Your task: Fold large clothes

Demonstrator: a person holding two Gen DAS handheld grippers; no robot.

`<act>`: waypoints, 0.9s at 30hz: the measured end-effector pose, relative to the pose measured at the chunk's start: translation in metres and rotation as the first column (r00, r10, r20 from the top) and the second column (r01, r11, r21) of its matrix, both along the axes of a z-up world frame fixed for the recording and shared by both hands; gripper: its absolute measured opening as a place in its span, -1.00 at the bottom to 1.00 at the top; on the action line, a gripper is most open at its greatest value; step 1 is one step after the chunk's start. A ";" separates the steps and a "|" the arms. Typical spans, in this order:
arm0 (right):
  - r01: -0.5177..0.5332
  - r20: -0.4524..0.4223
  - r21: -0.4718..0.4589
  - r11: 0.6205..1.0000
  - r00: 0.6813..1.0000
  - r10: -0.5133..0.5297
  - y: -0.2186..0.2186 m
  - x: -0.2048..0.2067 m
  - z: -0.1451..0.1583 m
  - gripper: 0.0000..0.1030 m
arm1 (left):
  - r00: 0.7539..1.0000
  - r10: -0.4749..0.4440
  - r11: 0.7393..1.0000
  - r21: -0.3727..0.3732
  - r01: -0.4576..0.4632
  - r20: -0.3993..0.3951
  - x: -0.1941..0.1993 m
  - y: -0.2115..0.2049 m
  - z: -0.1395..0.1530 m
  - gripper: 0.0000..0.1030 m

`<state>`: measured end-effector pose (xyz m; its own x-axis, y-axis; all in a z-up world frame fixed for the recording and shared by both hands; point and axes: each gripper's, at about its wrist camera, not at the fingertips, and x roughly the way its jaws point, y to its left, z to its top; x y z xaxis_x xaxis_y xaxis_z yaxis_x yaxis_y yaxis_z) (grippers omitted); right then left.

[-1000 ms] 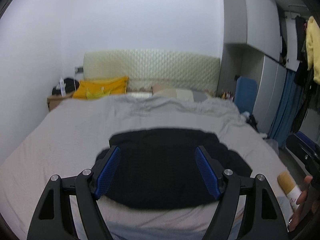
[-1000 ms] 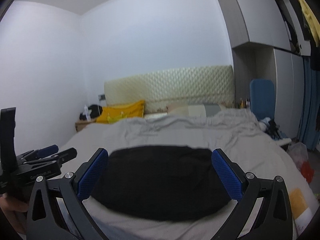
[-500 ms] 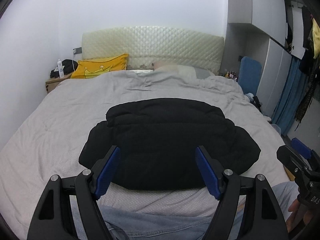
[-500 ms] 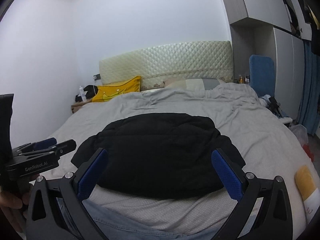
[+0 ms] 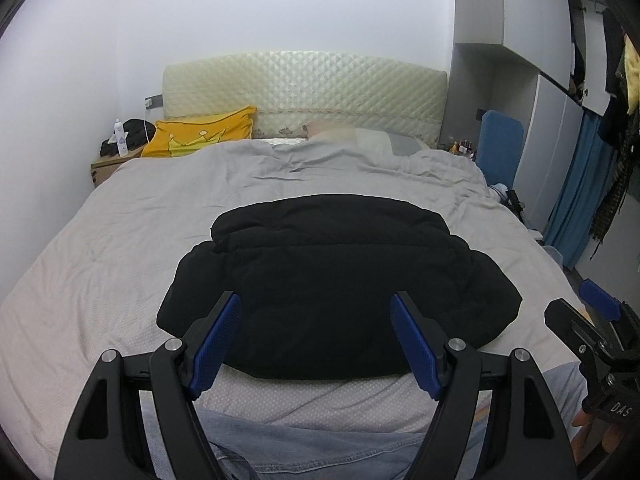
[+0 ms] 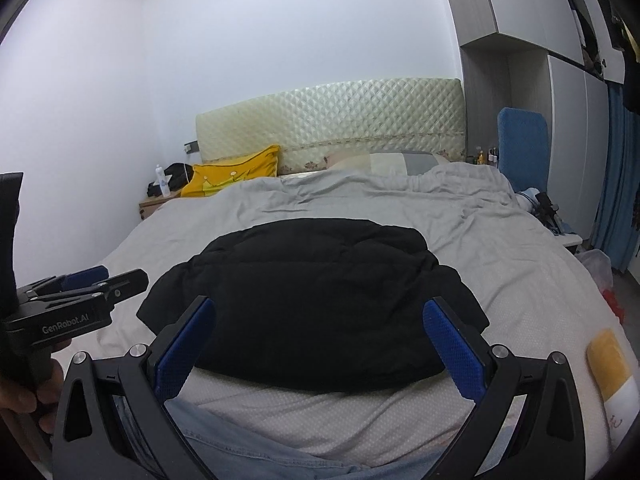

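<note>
The bed (image 5: 100, 248) is covered by a wrinkled light grey sheet, smoother near the foot and rumpled toward the quilted cream headboard (image 5: 304, 84). A black padded jacket (image 5: 336, 280) lies folded in a broad bundle across the middle of the bed. A yellow pillow (image 5: 200, 132) leans at the head on the left, and a grey-and-white pillow (image 5: 372, 140) lies beside it.

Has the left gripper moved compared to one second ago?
Yes. The left gripper rose or tilted down: the headboard sits higher in its view, and more of the black jacket shows.
</note>
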<state>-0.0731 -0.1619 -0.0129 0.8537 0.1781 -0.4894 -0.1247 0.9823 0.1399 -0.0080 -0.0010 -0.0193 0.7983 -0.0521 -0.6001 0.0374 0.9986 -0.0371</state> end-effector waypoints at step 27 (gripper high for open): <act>0.015 -0.005 -0.012 1.000 1.000 -0.015 -0.001 -0.004 0.001 1.00 | 1.000 -0.014 1.000 -0.002 0.014 0.002 -0.004 0.000 0.002 0.50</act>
